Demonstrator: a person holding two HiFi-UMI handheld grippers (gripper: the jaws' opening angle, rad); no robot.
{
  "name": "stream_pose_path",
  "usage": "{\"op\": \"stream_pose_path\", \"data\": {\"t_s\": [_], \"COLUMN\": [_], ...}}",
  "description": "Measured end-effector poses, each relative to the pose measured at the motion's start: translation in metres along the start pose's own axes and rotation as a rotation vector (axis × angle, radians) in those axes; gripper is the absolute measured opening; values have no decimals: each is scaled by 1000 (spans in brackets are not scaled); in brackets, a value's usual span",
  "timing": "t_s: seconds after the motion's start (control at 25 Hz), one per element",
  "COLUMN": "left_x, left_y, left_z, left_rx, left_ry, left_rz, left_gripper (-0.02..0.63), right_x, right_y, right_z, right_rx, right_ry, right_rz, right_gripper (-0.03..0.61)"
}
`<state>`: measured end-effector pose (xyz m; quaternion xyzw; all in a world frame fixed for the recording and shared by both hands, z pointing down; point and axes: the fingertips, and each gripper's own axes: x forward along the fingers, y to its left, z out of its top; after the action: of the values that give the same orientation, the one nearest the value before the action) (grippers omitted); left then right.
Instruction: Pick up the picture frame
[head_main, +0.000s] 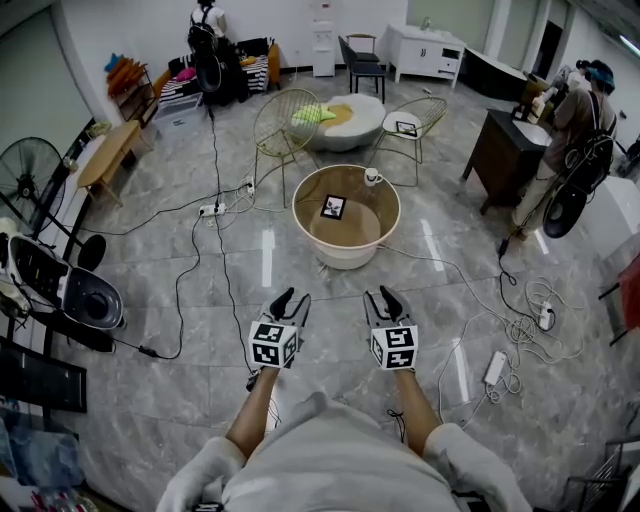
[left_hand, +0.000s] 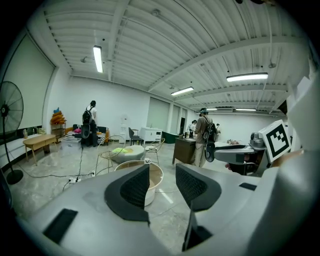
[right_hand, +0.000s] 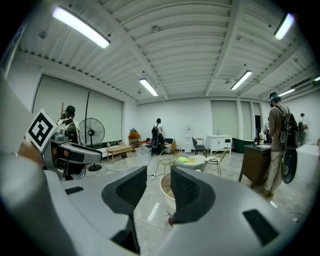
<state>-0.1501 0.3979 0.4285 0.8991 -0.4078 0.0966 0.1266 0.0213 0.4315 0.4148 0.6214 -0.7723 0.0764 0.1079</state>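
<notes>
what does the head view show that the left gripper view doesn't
Only the head view shows the picture frame on the round table, and the left gripper from above. Only the left gripper view shows the ceiling lights and its own jaws close up, apart with nothing between them. Both show the table, the standing fan and the right gripper.
</notes>
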Motion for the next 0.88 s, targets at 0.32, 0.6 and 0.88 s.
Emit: {"op": "stream_pose_path", "data": {"t_s": [0.32, 0.6, 0.88], "left_x": [4, 17, 50], "left_y": [-5, 8, 25], "left_z": [-3, 1, 4], "left_rx": [2, -6, -13], "left_ry": [0, -3, -8], "left_rz": [30, 43, 37], "left_gripper": [160, 160, 160], "right_x": [3, 27, 59], "right_y": [-7, -9, -23], "right_z": [-6, -1, 1], "right_rx": [-14, -16, -23], "right_ry": [8, 2, 5], "right_rz": [21, 37, 31], "right_gripper": [133, 133, 133]}}
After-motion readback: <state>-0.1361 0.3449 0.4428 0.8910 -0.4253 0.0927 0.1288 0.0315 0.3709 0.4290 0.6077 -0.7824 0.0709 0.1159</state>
